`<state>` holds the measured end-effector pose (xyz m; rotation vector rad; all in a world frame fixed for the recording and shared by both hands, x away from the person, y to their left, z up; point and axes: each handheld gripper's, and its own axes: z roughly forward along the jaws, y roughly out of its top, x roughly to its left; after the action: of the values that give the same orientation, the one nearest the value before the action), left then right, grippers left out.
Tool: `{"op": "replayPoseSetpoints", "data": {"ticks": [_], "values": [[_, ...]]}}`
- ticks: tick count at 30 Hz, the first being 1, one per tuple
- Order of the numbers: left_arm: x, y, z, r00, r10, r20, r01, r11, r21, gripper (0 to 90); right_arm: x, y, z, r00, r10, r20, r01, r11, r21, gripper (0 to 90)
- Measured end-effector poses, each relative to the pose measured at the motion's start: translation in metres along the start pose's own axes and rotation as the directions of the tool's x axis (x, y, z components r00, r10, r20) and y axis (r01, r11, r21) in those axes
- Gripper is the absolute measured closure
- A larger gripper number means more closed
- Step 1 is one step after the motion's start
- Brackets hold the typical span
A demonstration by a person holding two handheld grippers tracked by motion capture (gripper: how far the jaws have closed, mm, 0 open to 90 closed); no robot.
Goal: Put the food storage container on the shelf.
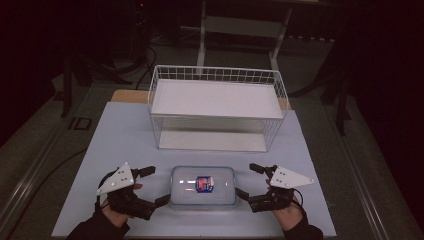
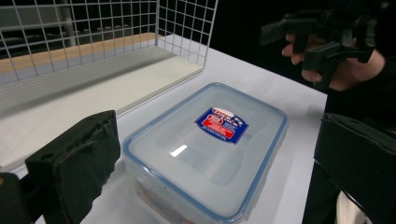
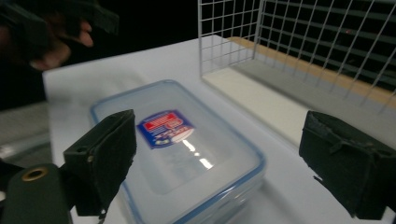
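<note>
A clear plastic container (image 1: pixel 202 186) with rounded corners, a blue-rimmed lid and a red-and-blue label lies on the smooth pale surface (image 1: pixel 125 135), before a white wire basket (image 1: pixel 217 107). The left hand-held gripper (image 1: pixel 153 186) and right hand-held gripper (image 1: pixel 248 181) flank it, matte black jaws spread.

left claw (image 1: pixel 156 186) and right claw (image 1: pixel 249 180), both agape

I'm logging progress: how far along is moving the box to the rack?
Done: both open claws, left and right, flank the lidded plastic box at its short ends. In hand: nothing gripped yet. Left: close, lift and carry it, probably to the wire rack, whose shelves hold nothing.
</note>
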<state>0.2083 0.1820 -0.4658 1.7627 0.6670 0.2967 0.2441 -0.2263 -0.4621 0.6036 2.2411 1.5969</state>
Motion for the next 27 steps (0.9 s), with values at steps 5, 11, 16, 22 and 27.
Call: {"op": "replayPoseSetpoints", "data": {"ticks": [5, 11, 16, 22, 27], "values": [[-0.003, 0.010, 0.004, 0.9995, 0.008, -0.031, -0.007, 0.9998, 0.020, 0.4, 0.005, 0.008, -0.003, 0.9987, -0.043, 0.028, 0.044, 0.998, -0.044, 13.9], [0.005, 0.011, 0.021, 0.9909, -0.135, -0.002, 0.134, 0.9845, 0.113, 0.4, 0.007, 0.010, -0.004, 0.9996, 0.029, 0.005, -0.029, 1.000, -0.002, 15.7], [0.014, 0.006, 0.036, 0.9562, -0.293, -0.004, 0.287, 0.9359, 0.204, 0.4, 0.007, 0.007, 0.000, 0.9975, 0.070, -0.003, -0.070, 0.997, 0.041, 10.7], [0.035, -0.004, 0.049, 0.9042, -0.422, -0.067, 0.422, 0.8586, 0.291, 0.4, 0.006, 0.001, 0.007, 0.9914, 0.125, 0.040, -0.128, 0.988, 0.084, 10.0], [0.055, -0.016, 0.052, 0.8423, -0.536, -0.053, 0.523, 0.7896, 0.321, 4.7, 0.002, -0.003, 0.008, 0.9855, 0.168, 0.021, -0.170, 0.981, 0.099, 10.0]]}}
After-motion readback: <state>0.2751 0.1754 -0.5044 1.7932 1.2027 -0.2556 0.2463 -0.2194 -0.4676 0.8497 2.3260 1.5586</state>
